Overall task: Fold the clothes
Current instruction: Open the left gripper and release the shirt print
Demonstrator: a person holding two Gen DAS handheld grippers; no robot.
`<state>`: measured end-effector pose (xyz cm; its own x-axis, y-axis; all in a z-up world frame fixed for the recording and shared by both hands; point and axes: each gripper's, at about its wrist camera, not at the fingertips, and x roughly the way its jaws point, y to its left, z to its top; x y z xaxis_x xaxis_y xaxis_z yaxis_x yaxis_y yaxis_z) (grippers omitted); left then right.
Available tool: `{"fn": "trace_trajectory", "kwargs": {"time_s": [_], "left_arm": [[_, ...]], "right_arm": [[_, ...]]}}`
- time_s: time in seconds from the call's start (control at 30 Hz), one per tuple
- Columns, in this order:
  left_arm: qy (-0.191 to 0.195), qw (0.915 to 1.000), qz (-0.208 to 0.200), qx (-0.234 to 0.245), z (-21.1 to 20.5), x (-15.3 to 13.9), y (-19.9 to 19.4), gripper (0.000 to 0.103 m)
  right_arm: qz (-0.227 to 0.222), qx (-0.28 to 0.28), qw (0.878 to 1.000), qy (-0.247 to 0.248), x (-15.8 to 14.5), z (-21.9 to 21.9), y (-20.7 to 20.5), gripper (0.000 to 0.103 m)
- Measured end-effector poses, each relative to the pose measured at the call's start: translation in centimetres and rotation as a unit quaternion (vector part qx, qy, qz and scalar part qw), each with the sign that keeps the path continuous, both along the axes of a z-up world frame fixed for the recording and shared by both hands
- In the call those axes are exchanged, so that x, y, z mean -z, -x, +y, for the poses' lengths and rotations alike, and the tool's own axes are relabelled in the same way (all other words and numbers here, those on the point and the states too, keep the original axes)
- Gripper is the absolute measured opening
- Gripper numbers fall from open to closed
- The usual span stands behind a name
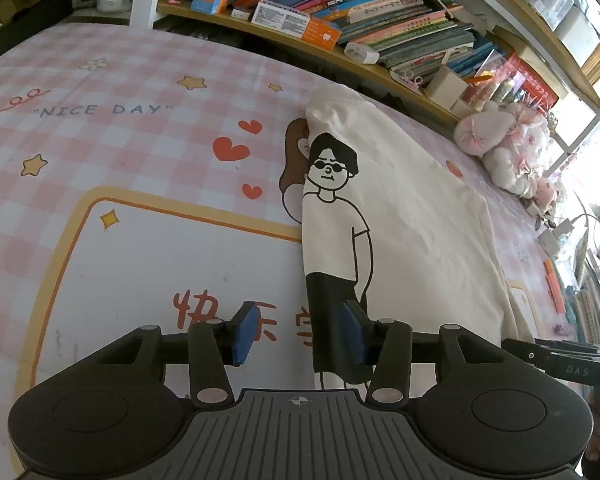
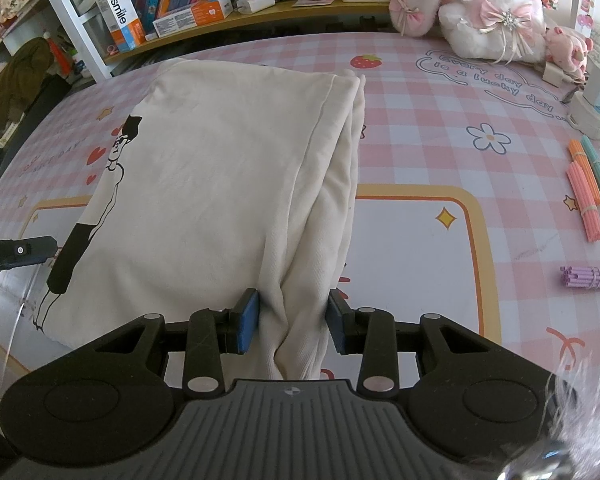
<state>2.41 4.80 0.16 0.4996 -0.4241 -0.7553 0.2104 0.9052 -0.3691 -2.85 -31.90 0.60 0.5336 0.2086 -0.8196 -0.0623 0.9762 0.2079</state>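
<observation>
A cream T-shirt (image 1: 412, 216) with a cartoon man print lies folded lengthwise on the pink checked table cover (image 1: 120, 140). My left gripper (image 1: 300, 332) is open; the shirt's left folded edge with the print lies between its blue pads, near the right pad (image 1: 354, 334). In the right wrist view the shirt (image 2: 204, 184) spreads ahead. My right gripper (image 2: 293, 322) has its pads (image 2: 249, 322) on both sides of the bunched right edge of the shirt, touching the cloth. The left gripper's side shows at the left edge of that view (image 2: 16, 252).
A low bookshelf (image 1: 340, 12) with books and boxes runs along the table's far edge. Plush toys (image 2: 496, 12) sit at the far right. Bundles of coloured sticks (image 2: 584, 196) lie on the right of the table. A small stand (image 2: 596, 108) is by them.
</observation>
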Motion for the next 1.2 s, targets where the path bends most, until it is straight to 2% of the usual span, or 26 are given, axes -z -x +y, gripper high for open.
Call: {"fn": "trace_trajectory", "kwargs": {"time_s": [0.37,1.1,1.17,1.2], "left_arm": [[0.0,0.9997,0.008,0.022,-0.9,0.5,0.1,0.046],[0.004,0.9997,0.009,0.022,-0.9,0.7,0.0,0.043],[0.003,0.9997,0.009,0.023,-0.9,0.7,0.0,0.038],[0.001,0.9996,0.012,0.027,-1.0,0.8,0.0,0.02]], "right_arm": [[0.0,0.0,1.0,0.0,0.0,0.0,-0.1,0.034],[0.0,0.001,1.0,0.0,0.0,0.0,0.0,0.034],[0.0,0.001,1.0,0.0,0.0,0.0,0.0,0.034],[0.0,0.001,1.0,0.0,0.0,0.0,0.0,0.034]]}}
